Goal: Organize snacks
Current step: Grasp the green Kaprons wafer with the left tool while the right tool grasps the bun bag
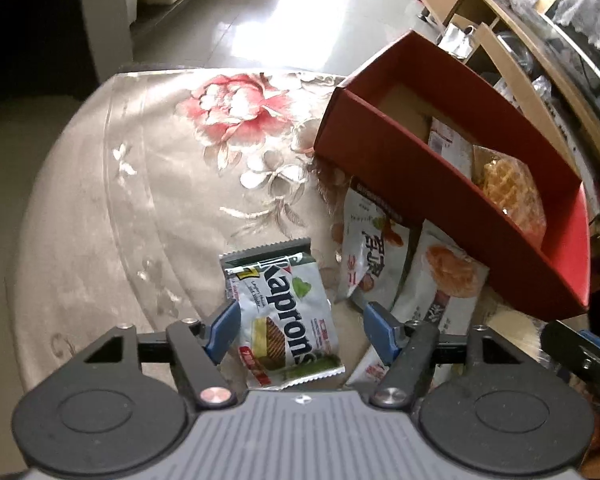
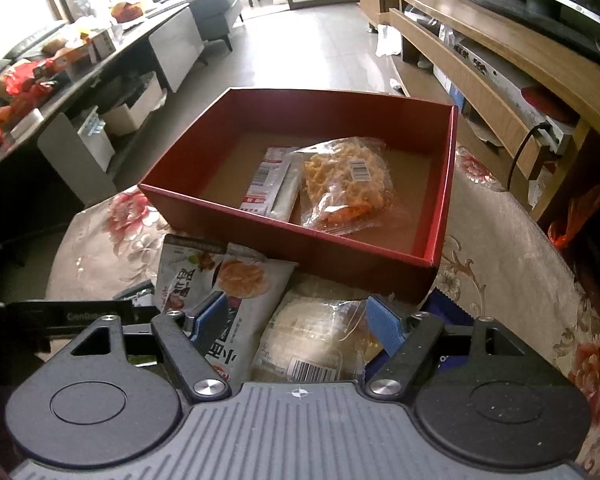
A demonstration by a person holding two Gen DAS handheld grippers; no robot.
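Wide-open left gripper [image 1: 298, 320] straddles the Kaprons packet [image 1: 284, 320]; right gripper [image 2: 296, 314], also wide, hovers over a clear-wrapped pastry [image 2: 312, 340]. 2 snacks lie in the red box [image 2: 444, 184]; at least 4 remain outside.

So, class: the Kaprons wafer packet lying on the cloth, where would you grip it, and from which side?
The Kaprons packet lies flat between the open fingers of the left gripper. I would probably come straight down and pinch across its narrow width at mid-body, where the wafer gives bulk. The crimped end seals are thin and flat to the tablecloth, so likely harder to catch.
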